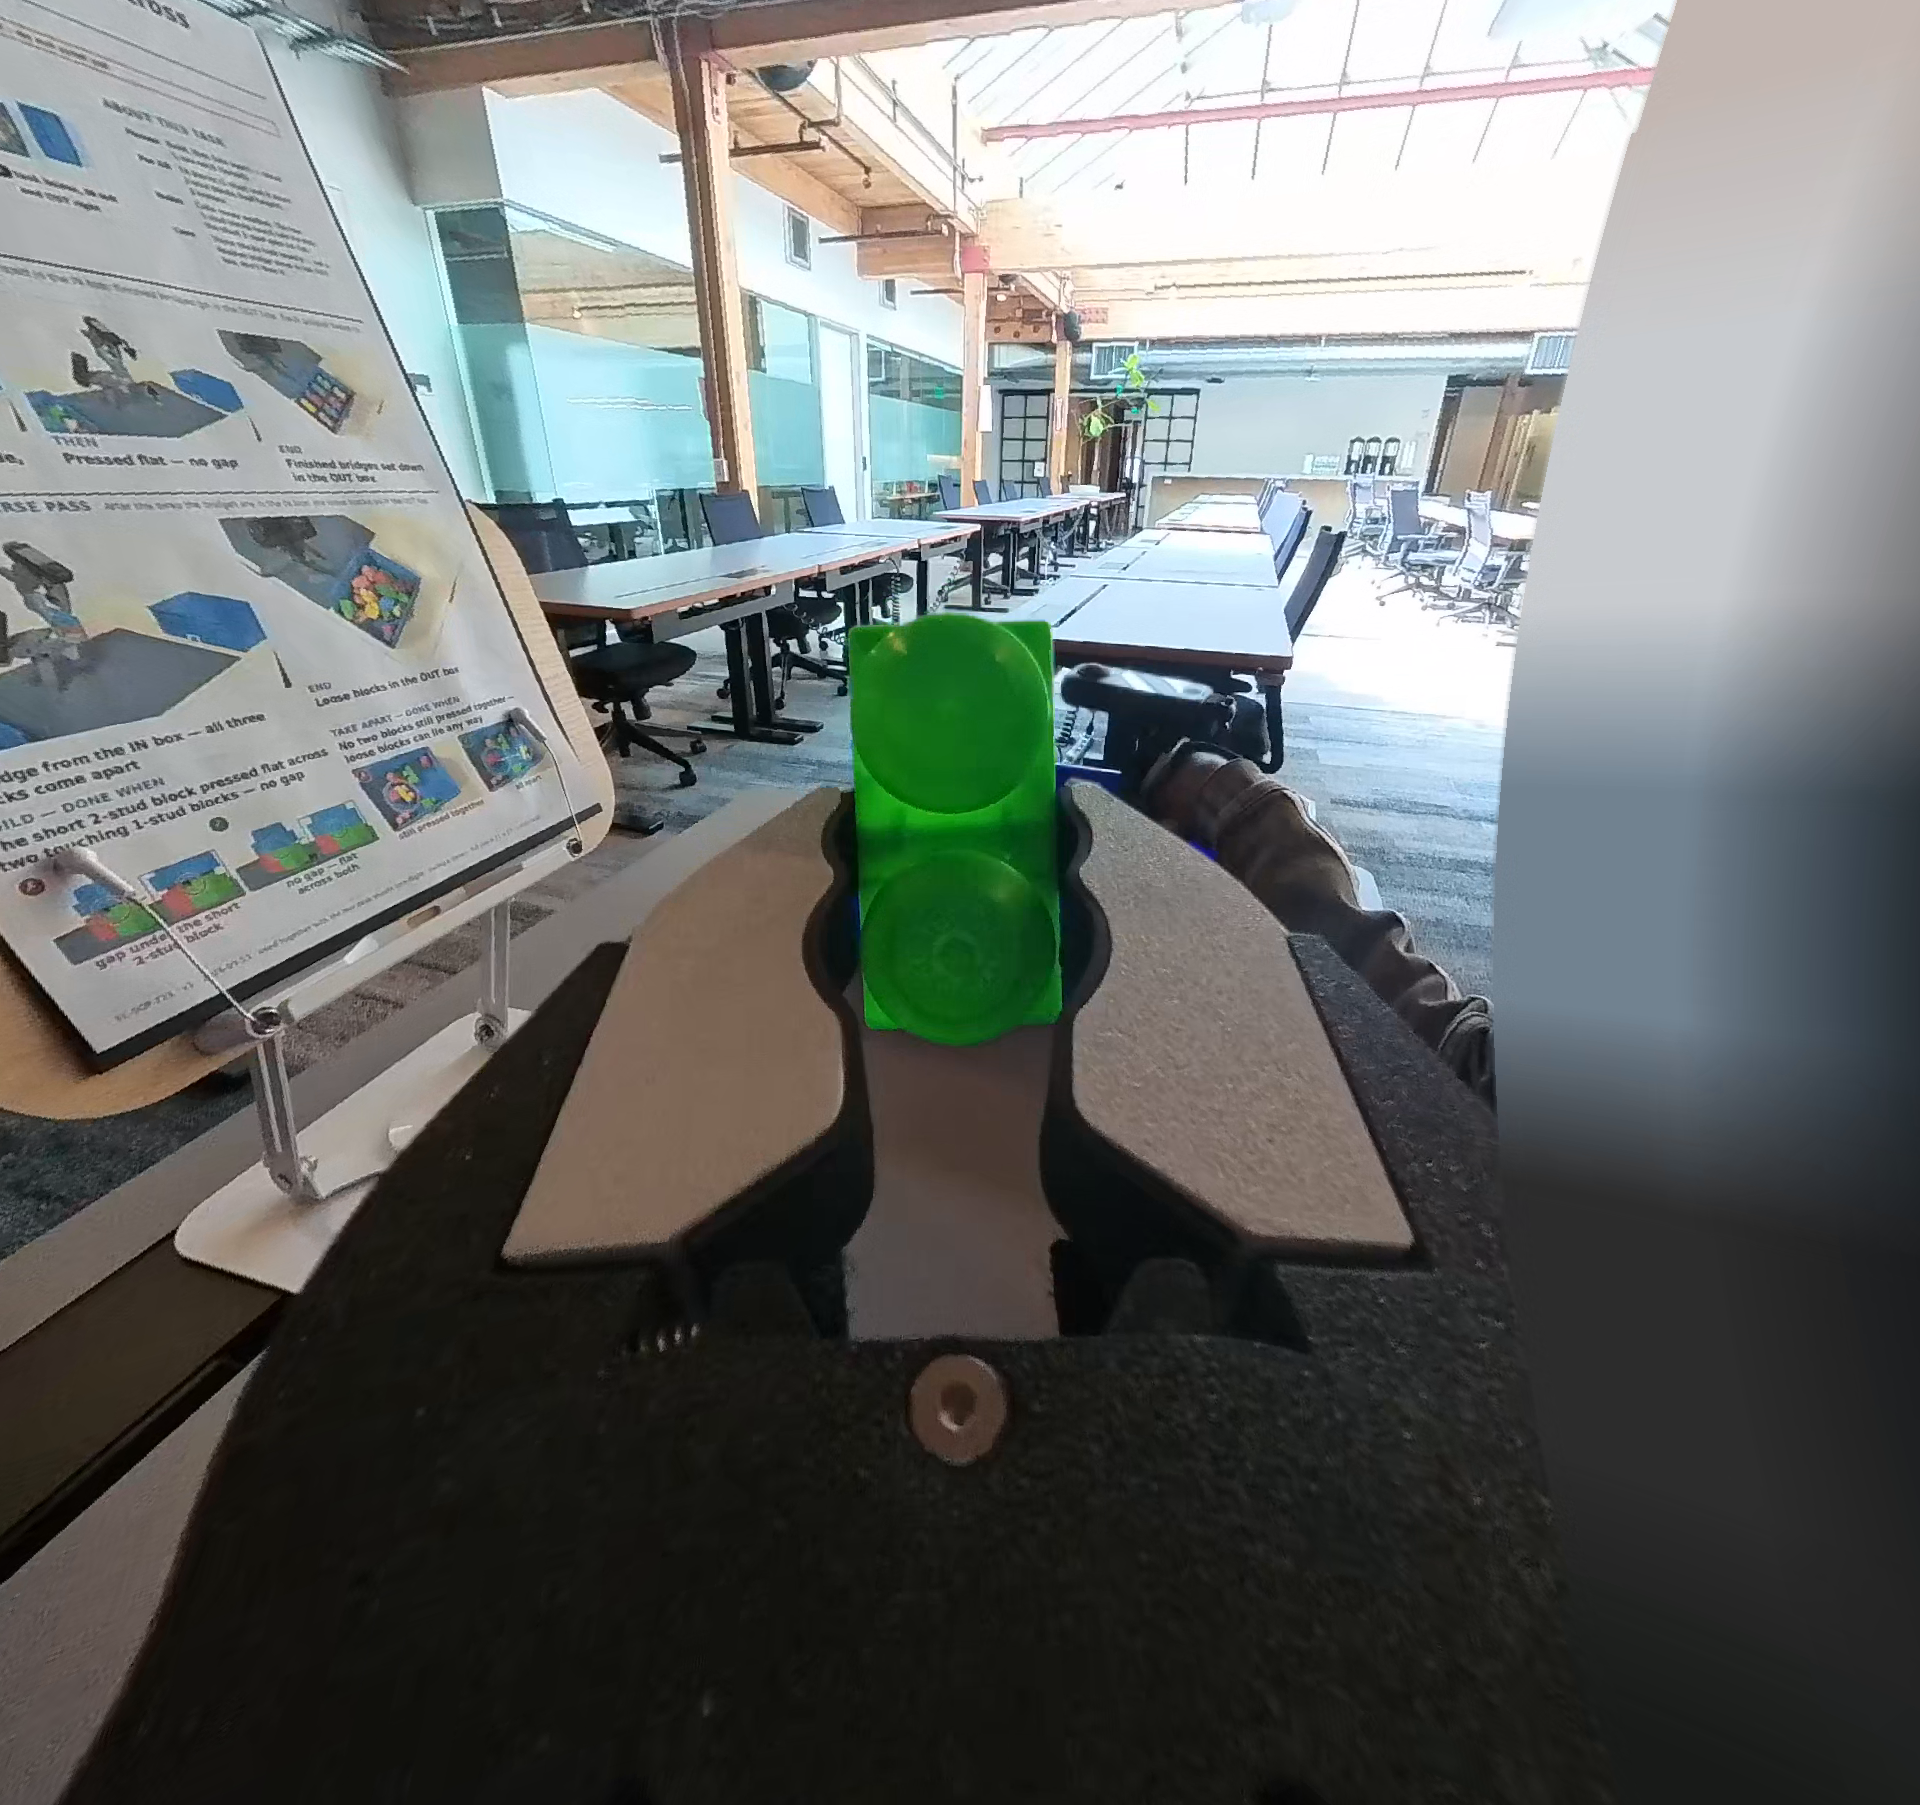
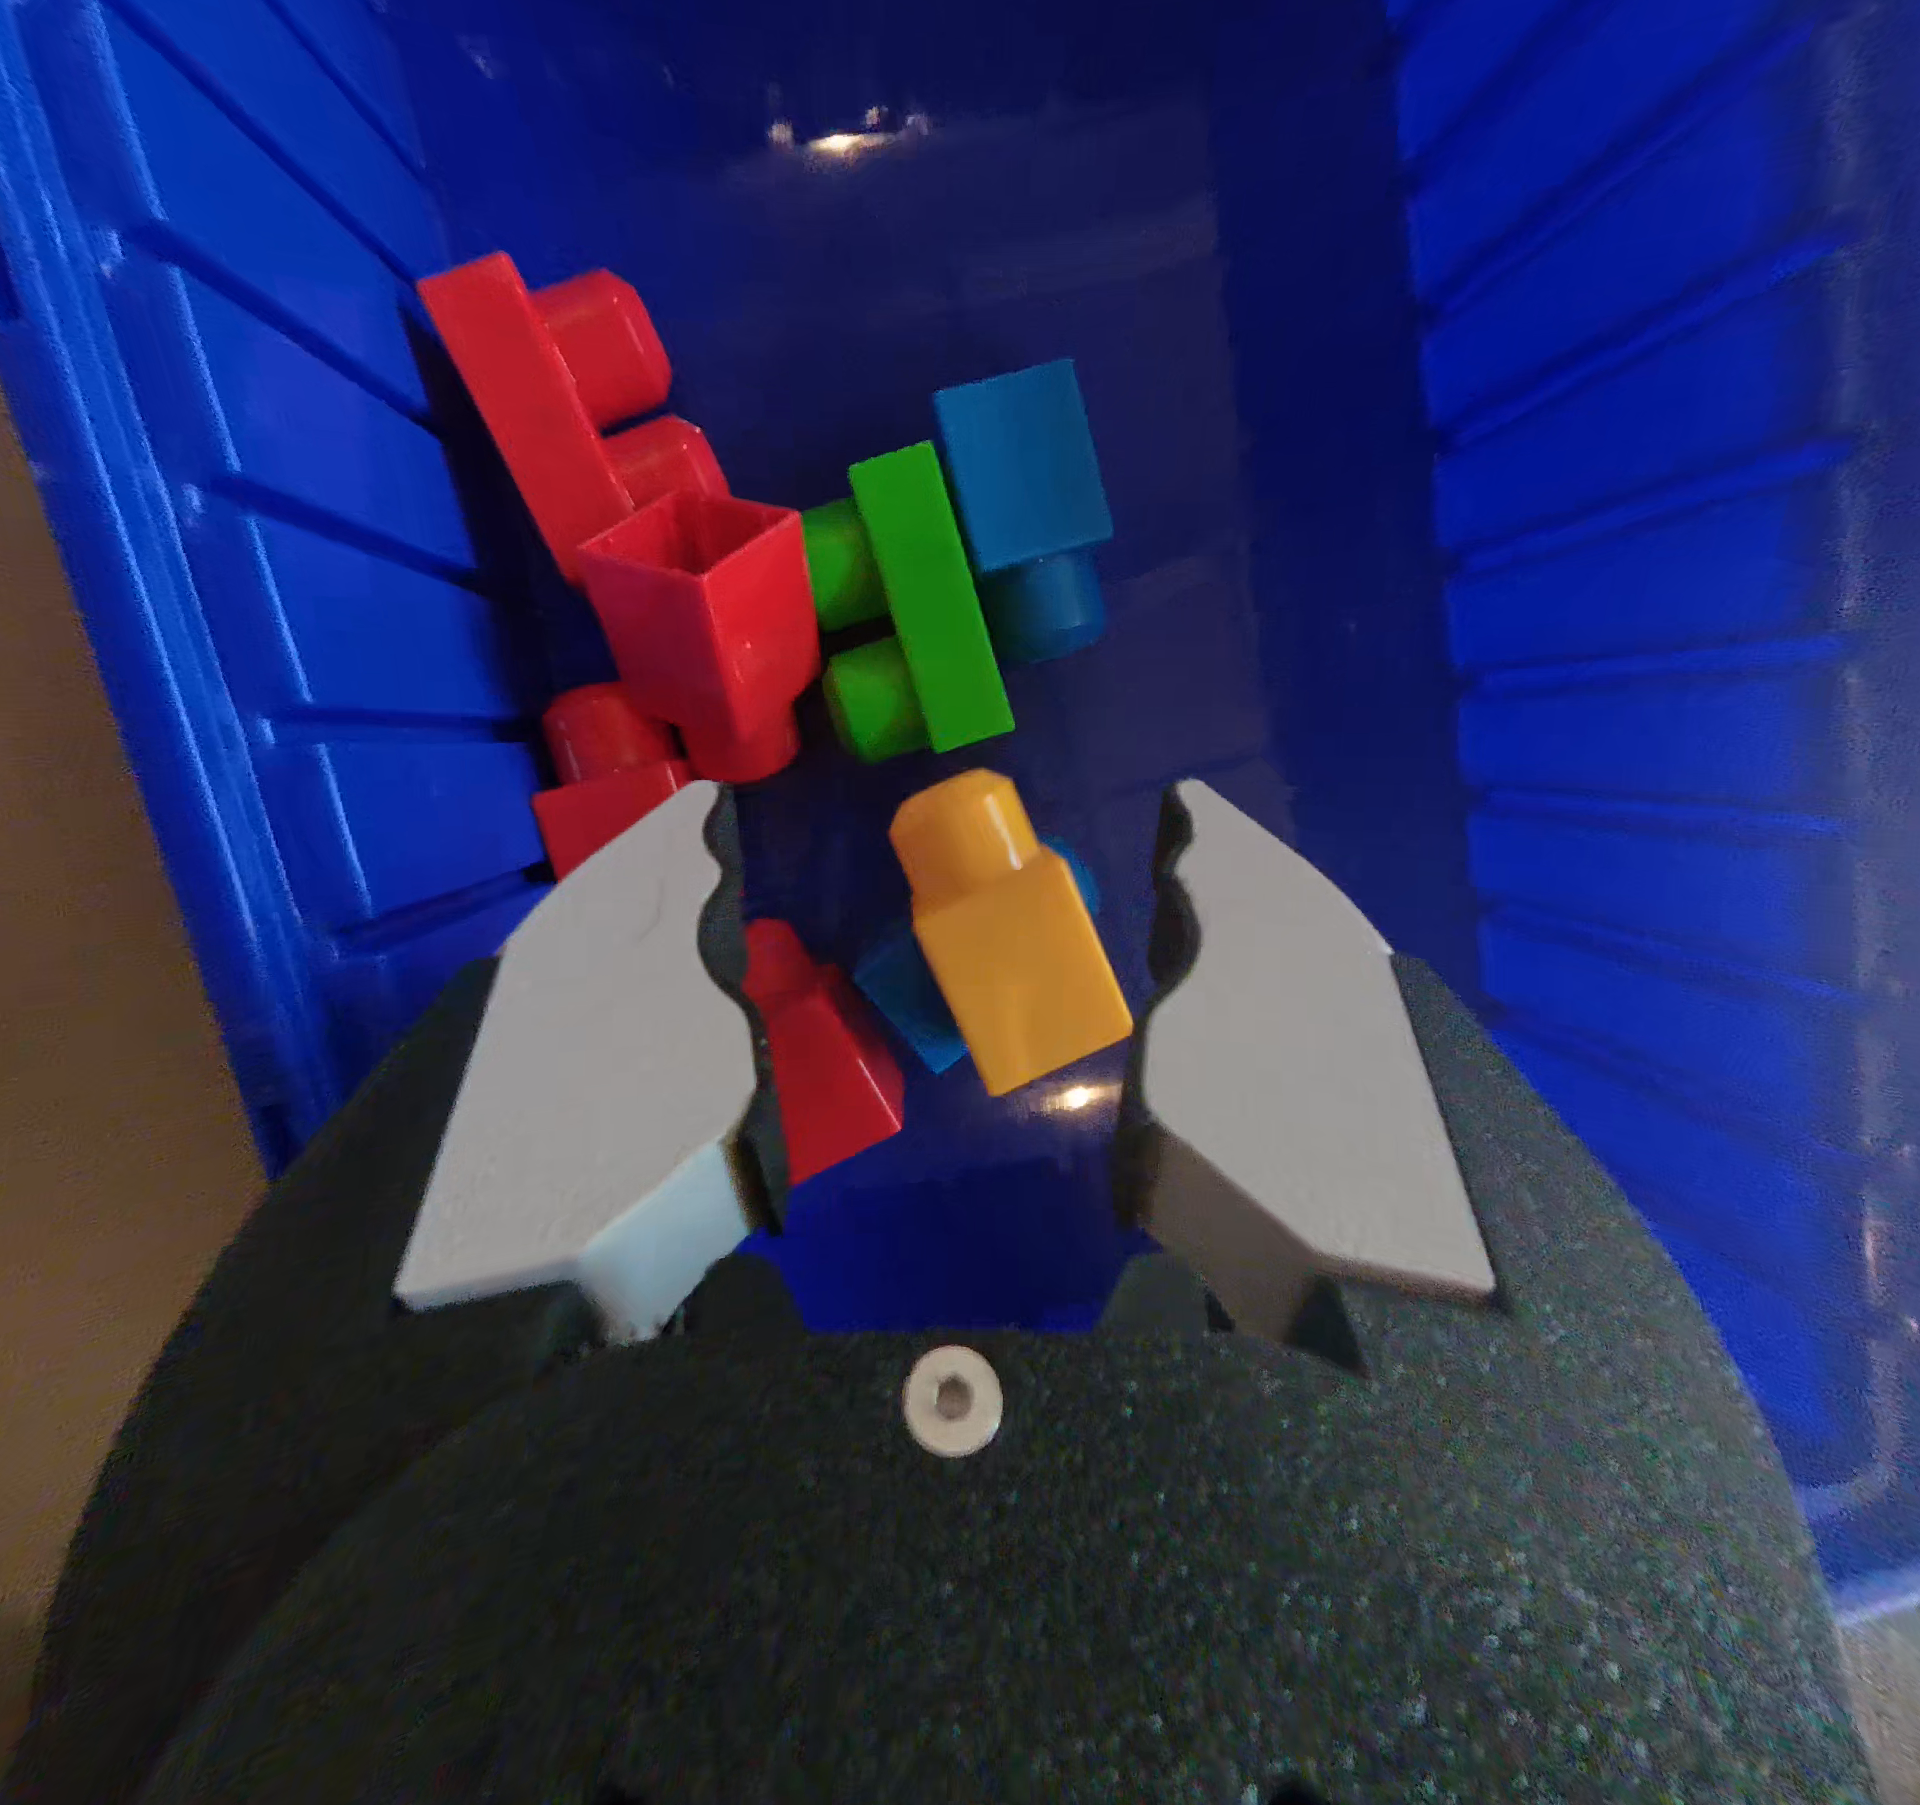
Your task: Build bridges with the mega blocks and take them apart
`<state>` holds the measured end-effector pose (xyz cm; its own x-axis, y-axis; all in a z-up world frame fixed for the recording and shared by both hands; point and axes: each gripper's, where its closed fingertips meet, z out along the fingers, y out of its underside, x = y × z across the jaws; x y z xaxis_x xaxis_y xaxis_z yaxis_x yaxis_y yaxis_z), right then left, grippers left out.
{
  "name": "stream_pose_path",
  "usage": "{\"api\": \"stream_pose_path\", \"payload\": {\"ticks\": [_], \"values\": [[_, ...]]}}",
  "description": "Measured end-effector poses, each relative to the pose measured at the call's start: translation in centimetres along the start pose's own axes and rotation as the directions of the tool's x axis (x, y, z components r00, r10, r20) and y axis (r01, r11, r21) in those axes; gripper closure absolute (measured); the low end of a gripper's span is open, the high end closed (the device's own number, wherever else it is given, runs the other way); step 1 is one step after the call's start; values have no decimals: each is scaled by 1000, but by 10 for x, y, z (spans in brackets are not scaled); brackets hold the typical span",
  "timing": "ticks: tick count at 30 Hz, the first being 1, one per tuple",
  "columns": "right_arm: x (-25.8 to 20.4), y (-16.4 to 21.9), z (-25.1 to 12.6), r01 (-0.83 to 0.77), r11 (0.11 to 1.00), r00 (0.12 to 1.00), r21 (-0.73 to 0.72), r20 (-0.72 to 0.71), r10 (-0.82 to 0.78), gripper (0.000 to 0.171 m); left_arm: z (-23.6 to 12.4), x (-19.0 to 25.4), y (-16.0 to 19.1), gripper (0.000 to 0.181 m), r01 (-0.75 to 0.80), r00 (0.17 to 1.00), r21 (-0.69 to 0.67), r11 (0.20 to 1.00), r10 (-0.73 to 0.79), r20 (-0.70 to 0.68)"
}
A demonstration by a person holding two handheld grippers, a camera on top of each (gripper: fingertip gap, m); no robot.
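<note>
— Showing in the left wrist view: green two-stud block (image 1: 956,841), studs facing the camera, standing on end, being clamped between two grey fingers.

— And in the right wrist view?

— Lying loose in a blue bin (image 2: 1621,529): red two-stud block (image 2: 540,405) leaning on the wall, red single (image 2: 717,623), green two-stud (image 2: 930,602) touching a blue single (image 2: 1023,467), orange single (image 2: 1013,955) lying nearest.

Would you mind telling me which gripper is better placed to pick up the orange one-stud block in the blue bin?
Right. The right gripper is open inside the blue bin, with the orange block between its fingers. The left gripper is shut on a green two-stud block.
</note>
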<state>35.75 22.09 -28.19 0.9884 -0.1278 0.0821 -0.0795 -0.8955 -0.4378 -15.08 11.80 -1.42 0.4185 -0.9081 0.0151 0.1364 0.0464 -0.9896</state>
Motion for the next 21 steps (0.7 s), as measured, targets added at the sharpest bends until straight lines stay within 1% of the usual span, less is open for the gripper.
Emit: {"api": "stream_pose_path", "payload": {"ticks": [2,3,5,6,8,10,12,14,15,16,17,18,19,21], "values": [[1,-9,-9,-5,998,1000,60,-9,6,92,0,0,1,146,0,1000,-9,1000,0,-2],[-1,-17,-17,-4,993,1000,118,1,4,94,0,0,3,146,-1,1000,-16,1000,1,-3],[-10,-39,-43,21,962,999,271,17,-27,97,1,1,6,146,-5,1000,-37,999,5,-11],[-19,-51,-60,47,932,998,358,30,-62,100,2,2,8,146,-8,1000,-52,999,7,-19],[-52,-73,-100,114,833,977,541,91,-192,102,5,5,13,146,-16,999,-87,996,13,-33],[-102,-86,-147,162,676,908,719,160,-388,101,8,9,20,146,-28,998,-126,992,21,-56],[-162,-83,-199,165,476,763,864,194,-617,99,13,14,26,146,-38,996,-167,985,24,-83],[-216,-65,-249,97,276,571,956,173,-802,99,19,19,34,146,-51,993,-209,977,27,-114],[-240,-52,-271,41,199,474,979,156,-867,100,23,22,37,146,-57,991,-228,972,27,-130],[-260,-39,-290,-19,145,375,989,142,-916,100,26,25,40,146,-63,989,-244,968,28,-146],[-278,-24,-306,-75,116,276,990,133,-952,100,30,28,43,146,-69,986,-258,964,27,-162],[-294,-10,-318,-121,107,185,987,128,-974,101,33,31,46,146,-74,984,-273,959,25,-178],[-308,1,-327,-152,108,109,982,125,-986,101,37,33,49,146,-79,981,-288,954,23,-191],[-332,21,-335,-174,121,-17,977,120,-993,101,44,39,55,146,-91,975,-315,945,20,-220]]}}
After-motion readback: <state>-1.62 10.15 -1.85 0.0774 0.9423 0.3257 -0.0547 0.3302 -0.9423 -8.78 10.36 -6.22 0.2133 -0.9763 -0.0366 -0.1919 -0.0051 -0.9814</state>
